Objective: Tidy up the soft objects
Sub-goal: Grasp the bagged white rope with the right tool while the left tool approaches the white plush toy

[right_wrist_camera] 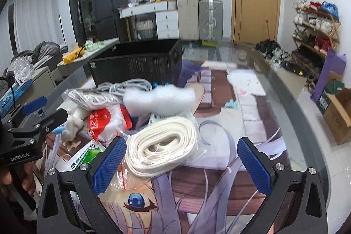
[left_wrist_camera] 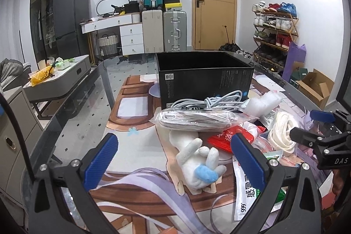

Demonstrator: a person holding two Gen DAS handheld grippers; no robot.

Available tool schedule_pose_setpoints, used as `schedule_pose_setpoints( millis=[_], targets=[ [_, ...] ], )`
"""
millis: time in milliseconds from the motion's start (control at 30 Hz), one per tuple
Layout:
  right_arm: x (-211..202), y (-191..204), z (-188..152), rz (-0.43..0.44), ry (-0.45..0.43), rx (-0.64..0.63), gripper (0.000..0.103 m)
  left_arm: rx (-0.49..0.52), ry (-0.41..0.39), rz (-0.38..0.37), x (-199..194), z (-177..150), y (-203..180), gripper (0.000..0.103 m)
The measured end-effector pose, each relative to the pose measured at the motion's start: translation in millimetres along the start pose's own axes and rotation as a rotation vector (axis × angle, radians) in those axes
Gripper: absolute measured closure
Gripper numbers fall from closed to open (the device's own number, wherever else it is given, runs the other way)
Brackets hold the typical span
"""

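The left gripper [left_wrist_camera: 175, 159] is held level and low over the counter [left_wrist_camera: 83, 115], jaws spread wide and empty, with the white plush toy [left_wrist_camera: 197, 159] lying between its blue pads. The right gripper [right_wrist_camera: 182, 166] is likewise level with its jaws wide apart, gripping nothing; the bagged coil of white cord [right_wrist_camera: 162, 144] sits just ahead at 11 o'clock. Beyond, toward 12 o'clock in the left wrist view, a bagged bundle of grey cable [left_wrist_camera: 201, 117] rests on the pile of soft things, beside a red packet [left_wrist_camera: 230, 137] and white foam [left_wrist_camera: 263, 102]. Farthest back stands the open black box [left_wrist_camera: 204, 80].
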State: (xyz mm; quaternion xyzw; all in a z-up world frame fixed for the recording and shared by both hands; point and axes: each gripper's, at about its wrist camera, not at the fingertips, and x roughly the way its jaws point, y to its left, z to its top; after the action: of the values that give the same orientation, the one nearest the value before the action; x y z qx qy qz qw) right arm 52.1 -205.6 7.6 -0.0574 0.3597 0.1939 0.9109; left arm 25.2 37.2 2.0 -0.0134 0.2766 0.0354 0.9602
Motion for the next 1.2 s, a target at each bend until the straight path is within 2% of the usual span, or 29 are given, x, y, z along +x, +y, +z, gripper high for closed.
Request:
schedule_pose_setpoints(
  millis=[333, 700, 767, 800, 1200],
  targets=[
    [25.4, 12.0, 7.6, 0.044, 0.082, 0.004, 0.0, 0.003, 0.056, -0.023, 11.7, 2.2, 1.7, 0.0],
    [39.5, 20.3, 6.4, 0.012, 0.128, -0.042, 0.001, 0.009, 0.071, -0.022, 15.5, 2.8, 0.2, 0.0],
    [38.0, 17.5, 5.7, 0.02, 0.125, -0.036, 0.007, 0.01, 0.072, -0.022, 15.6, 3.1, 0.0, 0.0],
    [36.8, 16.6, 4.5, 0.023, 0.126, -0.035, 0.013, 0.009, 0.072, -0.02, 15.5, 2.9, 0.2, 0.0],
    [20.8, 2.7, -1.7, 0.08, 0.091, -0.006, 0.037, 0.013, 0.07, -0.019, 16.8, 3.7, 0.7, 0.0]
  ],
)
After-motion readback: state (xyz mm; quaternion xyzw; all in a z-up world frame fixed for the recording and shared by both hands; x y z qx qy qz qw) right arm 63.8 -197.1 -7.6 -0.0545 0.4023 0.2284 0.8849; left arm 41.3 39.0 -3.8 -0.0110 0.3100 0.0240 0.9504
